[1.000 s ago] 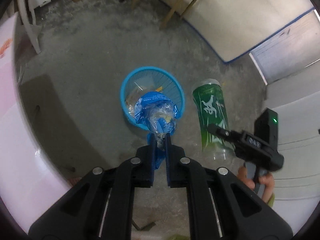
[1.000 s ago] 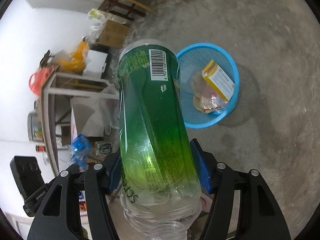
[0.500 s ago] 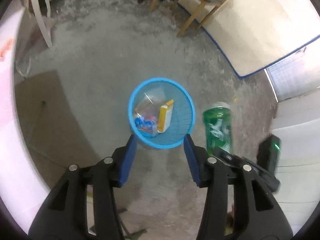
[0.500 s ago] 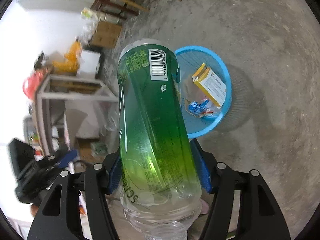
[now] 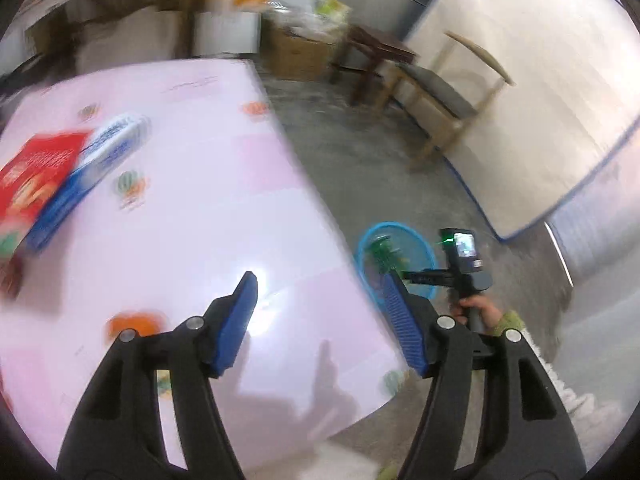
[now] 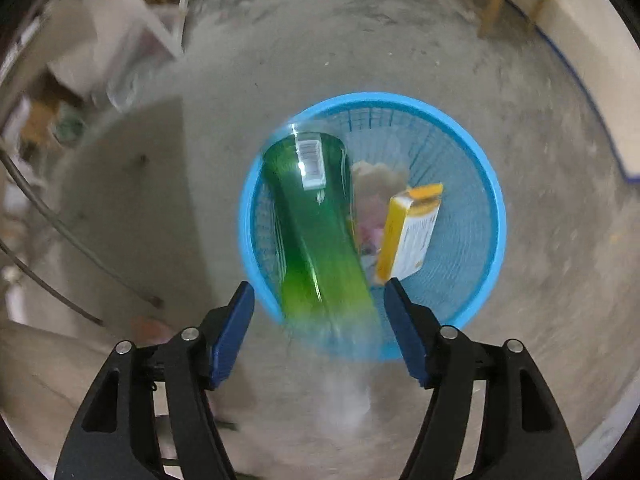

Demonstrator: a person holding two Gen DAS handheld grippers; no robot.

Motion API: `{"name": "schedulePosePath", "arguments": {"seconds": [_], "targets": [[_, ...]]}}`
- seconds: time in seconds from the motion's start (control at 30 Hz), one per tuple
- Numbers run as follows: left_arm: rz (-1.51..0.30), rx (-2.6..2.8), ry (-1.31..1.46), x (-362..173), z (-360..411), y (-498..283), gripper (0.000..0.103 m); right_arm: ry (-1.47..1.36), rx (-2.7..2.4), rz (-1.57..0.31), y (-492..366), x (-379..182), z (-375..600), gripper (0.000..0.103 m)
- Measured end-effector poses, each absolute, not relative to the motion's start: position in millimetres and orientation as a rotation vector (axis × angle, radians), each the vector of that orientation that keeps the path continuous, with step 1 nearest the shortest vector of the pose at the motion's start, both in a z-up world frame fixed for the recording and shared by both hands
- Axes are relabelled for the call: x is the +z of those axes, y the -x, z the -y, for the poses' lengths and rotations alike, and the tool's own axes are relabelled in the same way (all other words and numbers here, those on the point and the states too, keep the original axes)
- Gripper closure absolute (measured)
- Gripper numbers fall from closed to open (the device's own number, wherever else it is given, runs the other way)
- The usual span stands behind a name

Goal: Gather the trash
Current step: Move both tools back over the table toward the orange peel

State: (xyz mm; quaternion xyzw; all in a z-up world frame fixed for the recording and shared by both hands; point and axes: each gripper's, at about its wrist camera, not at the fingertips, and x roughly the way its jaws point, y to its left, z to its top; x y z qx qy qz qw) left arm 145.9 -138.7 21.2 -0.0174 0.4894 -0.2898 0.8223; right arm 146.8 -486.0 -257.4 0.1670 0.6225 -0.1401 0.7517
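Note:
In the right wrist view a blurred green plastic bottle (image 6: 316, 232) is falling free into the blue mesh basket (image 6: 480, 184) on the concrete floor. My right gripper (image 6: 320, 316) is open above the basket, no longer touching the bottle. A yellow and white box (image 6: 412, 236) and crumpled wrappers lie in the basket. In the left wrist view my left gripper (image 5: 324, 308) is open and empty over the pink table (image 5: 192, 208). The basket (image 5: 420, 240) with the bottle (image 5: 382, 252) and the right gripper (image 5: 460, 268) show beyond the table edge. A red box (image 5: 36, 172) and a blue and white box (image 5: 92, 168) lie on the table's left.
A wooden chair (image 5: 444, 96), a dark stool (image 5: 376, 60) and cardboard boxes (image 5: 300, 52) stand at the back. A white mattress with blue edging (image 5: 540, 92) leans at the right. Metal table legs and cables (image 6: 72, 248) show left of the basket.
My right gripper opened and let go of the green bottle, which now drops into the basket. My left gripper swung up from over the basket to over the pink table.

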Motion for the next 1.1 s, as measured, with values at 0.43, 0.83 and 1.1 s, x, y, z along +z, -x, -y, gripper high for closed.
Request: {"name": "schedulePosePath", "arguments": {"seconds": [0.43, 0.83, 1.1], "targets": [[-1.01, -0.461, 0.187, -3.5, 24.1, -128.0, 0.042, -0.424, -0.424, -1.222, -103.5, -196.2, 494.7, 0.032], [-0.928, -0.366, 0.11, -24.5, -14.4, -117.4, 0.037, -0.487, 0.043, -0.911, -115.6, -20.2, 355.5, 0.026], [-0.888, -0.313, 0.15, -34.5, -50.1, -104.0, 0.037, -0.337, 0.362, -0.947, -182.6, -7.8, 187.8, 0.025]]}}
